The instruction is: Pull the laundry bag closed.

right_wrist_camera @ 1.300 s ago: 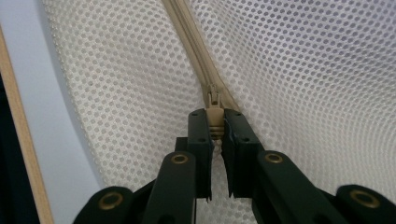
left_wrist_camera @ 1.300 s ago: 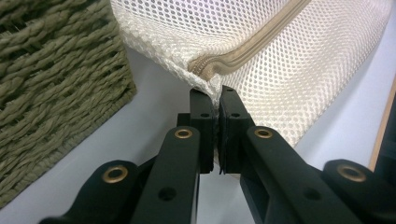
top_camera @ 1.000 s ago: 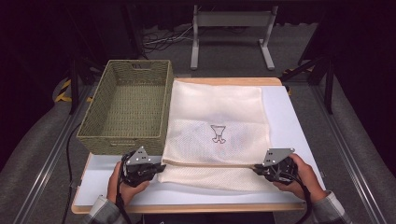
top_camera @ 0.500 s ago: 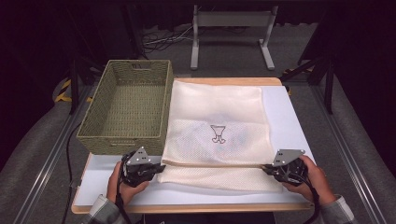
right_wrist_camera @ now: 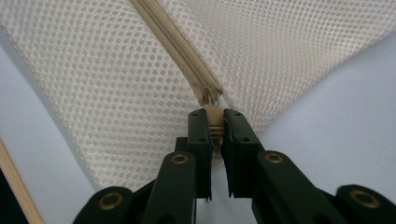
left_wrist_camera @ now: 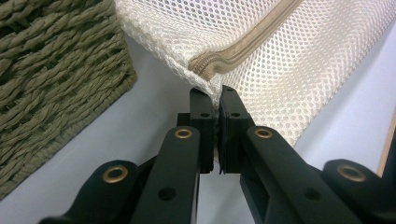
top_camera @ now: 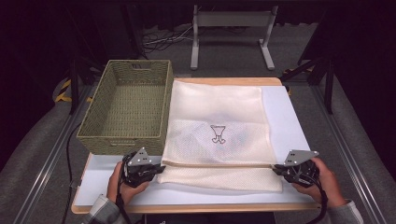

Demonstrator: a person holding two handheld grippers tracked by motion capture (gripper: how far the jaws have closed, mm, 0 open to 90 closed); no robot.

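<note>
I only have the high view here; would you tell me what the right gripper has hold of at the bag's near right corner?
Observer: The right gripper is shut on the zipper pull of the mesh bag; the right gripper view shows the beige tab clamped between its jaws.
Operator: Thank you. And what is the left one pinching?
Observer: The left gripper is shut on the bag's corner, right at the end of the zipper.
Operator: Is that end clear of the basket?
Observer: Yes, in the left gripper view bare white table separates the bag's corner from the woven basket.
</note>
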